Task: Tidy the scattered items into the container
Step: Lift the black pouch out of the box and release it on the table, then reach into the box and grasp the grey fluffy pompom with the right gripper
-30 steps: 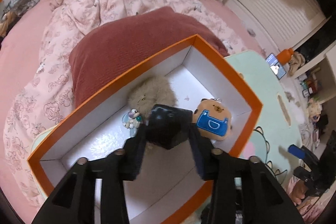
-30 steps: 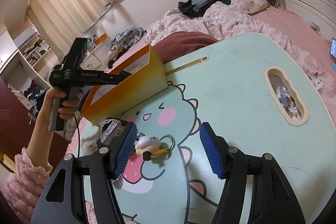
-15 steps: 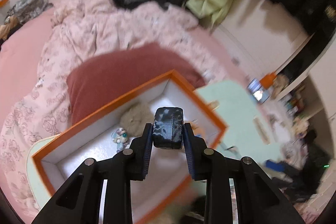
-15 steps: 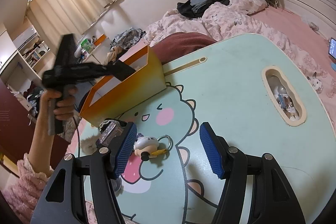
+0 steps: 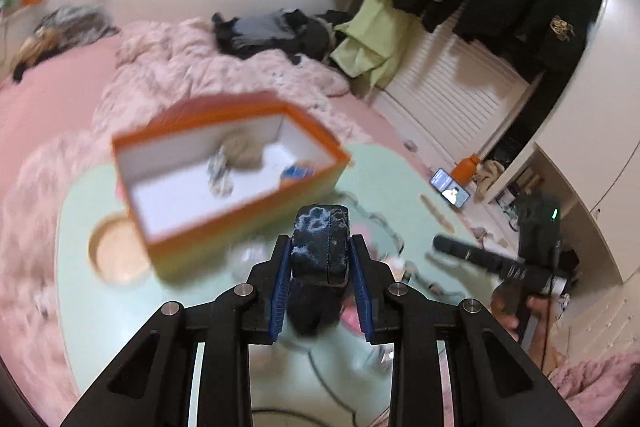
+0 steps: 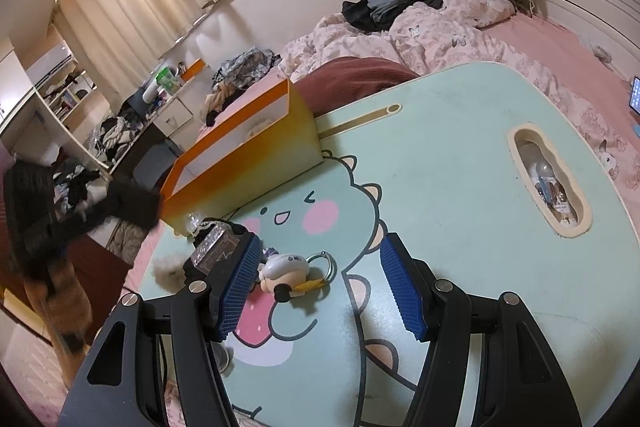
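A: Left tool (image 5: 320, 273)?
B: Blue pads clamped on a dark paw-print pouch (image 5: 320, 247), held above the mint worktop (image 5: 80, 299), short of the orange box (image 5: 248, 215). View blurred.
A: Box contents?
B: A tan furry toy (image 5: 242, 151), a pale trinket (image 5: 219, 175), something blue (image 5: 296, 171).
A: Right tool (image 6: 316, 291)?
B: Pads well apart, nothing gripped. A small white figure keychain (image 6: 286, 269) lies on the worktop between them, nearer the left pad. A clear glittery item (image 6: 212, 245) sits just outside that pad.
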The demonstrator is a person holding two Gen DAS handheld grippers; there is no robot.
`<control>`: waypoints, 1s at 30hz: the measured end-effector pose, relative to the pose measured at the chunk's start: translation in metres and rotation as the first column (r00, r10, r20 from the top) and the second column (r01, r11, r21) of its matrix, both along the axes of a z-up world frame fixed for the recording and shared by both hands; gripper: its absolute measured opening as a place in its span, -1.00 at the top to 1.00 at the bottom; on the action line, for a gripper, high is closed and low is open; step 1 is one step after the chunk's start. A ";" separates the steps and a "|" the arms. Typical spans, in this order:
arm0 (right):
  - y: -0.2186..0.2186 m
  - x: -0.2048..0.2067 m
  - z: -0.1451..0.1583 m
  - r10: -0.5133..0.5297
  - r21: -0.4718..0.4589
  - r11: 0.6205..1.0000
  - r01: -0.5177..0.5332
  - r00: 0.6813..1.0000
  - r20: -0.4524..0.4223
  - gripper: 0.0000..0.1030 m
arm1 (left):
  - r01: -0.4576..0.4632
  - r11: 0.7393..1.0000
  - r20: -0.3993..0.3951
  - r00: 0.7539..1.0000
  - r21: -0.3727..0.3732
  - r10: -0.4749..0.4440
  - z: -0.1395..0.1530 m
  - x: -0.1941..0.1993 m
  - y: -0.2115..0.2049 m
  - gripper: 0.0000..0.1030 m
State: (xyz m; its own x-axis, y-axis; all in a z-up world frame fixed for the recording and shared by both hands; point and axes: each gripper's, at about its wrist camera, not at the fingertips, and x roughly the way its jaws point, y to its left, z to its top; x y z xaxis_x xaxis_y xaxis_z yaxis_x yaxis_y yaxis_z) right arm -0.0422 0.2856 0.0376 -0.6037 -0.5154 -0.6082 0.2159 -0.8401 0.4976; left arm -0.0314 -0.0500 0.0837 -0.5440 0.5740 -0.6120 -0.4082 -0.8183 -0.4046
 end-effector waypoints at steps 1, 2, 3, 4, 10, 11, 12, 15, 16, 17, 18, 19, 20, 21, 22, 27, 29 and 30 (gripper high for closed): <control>-0.001 0.000 0.000 0.001 0.000 1.000 -0.001 1.000 0.002 -0.23 | -0.004 1.000 0.017 1.000 0.010 0.004 -0.009 0.002 -0.001 0.48; -0.001 0.000 -0.001 0.002 0.000 1.000 -0.002 1.000 0.003 -0.23 | -0.009 1.000 0.035 0.999 0.019 0.008 -0.019 0.002 -0.002 0.48; -0.002 0.001 -0.001 0.003 0.002 1.000 -0.003 1.000 0.003 -0.23 | -0.014 1.000 0.050 0.999 0.026 0.013 -0.028 0.002 -0.003 0.48; -0.003 0.001 -0.001 0.006 0.004 1.000 -0.006 1.000 0.002 -0.23 | -0.023 0.999 0.056 0.998 0.030 0.021 -0.034 0.002 -0.004 0.47; -0.008 0.002 0.000 0.019 0.015 1.000 -0.019 1.000 0.002 -0.23 | -0.100 0.993 -0.039 0.994 0.067 0.103 -0.041 0.021 -0.010 -0.15; -0.009 0.003 0.000 0.019 0.016 1.000 -0.020 1.000 0.002 -0.23 | -0.113 0.991 -0.057 0.992 0.068 0.117 -0.039 0.024 -0.011 -0.25; -0.009 0.003 -0.001 0.020 0.017 1.000 -0.020 1.000 0.003 -0.23 | -0.123 0.990 -0.075 0.989 0.072 0.128 -0.037 0.028 -0.013 -0.26; -0.012 0.004 0.000 0.023 0.021 1.000 -0.023 1.000 0.002 -0.23 | -0.164 0.980 -0.121 0.977 0.116 0.178 -0.030 0.041 -0.028 -0.36; -0.012 0.005 0.001 0.024 0.024 0.999 -0.024 1.000 -0.002 -0.23 | -0.177 0.975 -0.129 0.972 0.136 0.194 -0.029 0.045 -0.035 -0.44; -0.013 0.005 0.002 0.024 0.031 0.999 -0.024 1.000 -0.008 -0.23 | -0.185 0.970 -0.136 0.969 0.160 0.207 -0.026 0.049 -0.043 -0.47; -0.014 0.005 0.002 0.023 0.036 0.999 -0.023 1.000 -0.010 -0.23 | -0.190 0.964 -0.143 0.965 0.186 0.218 -0.024 0.053 -0.050 -0.49; -0.015 0.005 0.003 0.023 0.038 0.999 -0.023 1.000 -0.011 -0.23 | -0.199 0.958 -0.152 0.961 0.206 0.232 -0.020 0.057 -0.058 -0.52; -0.016 0.005 0.003 0.025 0.038 0.999 -0.025 1.000 -0.011 -0.23 | -0.217 0.952 -0.163 0.953 0.216 0.255 -0.016 0.060 -0.066 -0.55; -0.017 0.004 0.004 0.028 0.037 0.999 -0.028 1.000 -0.010 -0.23 | -0.241 0.946 -0.172 0.945 0.216 0.280 -0.013 0.063 -0.073 -0.57; -0.020 0.003 0.006 0.033 0.038 0.999 -0.033 0.999 -0.010 -0.23 | -0.264 0.942 -0.176 0.937 0.209 0.301 -0.011 0.065 -0.078 -0.62; -0.049 -0.006 0.039 0.101 0.072 0.993 -0.096 0.992 -0.076 -0.23 | -0.375 0.917 -0.167 0.903 0.136 0.395 -0.020 0.069 -0.100 -0.66; -0.066 -0.017 0.056 0.134 0.101 0.987 -0.124 0.986 -0.095 -0.23 | -0.377 0.919 -0.141 0.909 0.118 0.392 -0.031 0.067 -0.099 -0.66; -0.075 -0.026 0.062 0.145 0.122 0.983 -0.135 0.986 -0.085 -0.23 | -0.376 0.920 -0.129 0.912 0.111 0.389 -0.036 0.065 -0.096 -0.66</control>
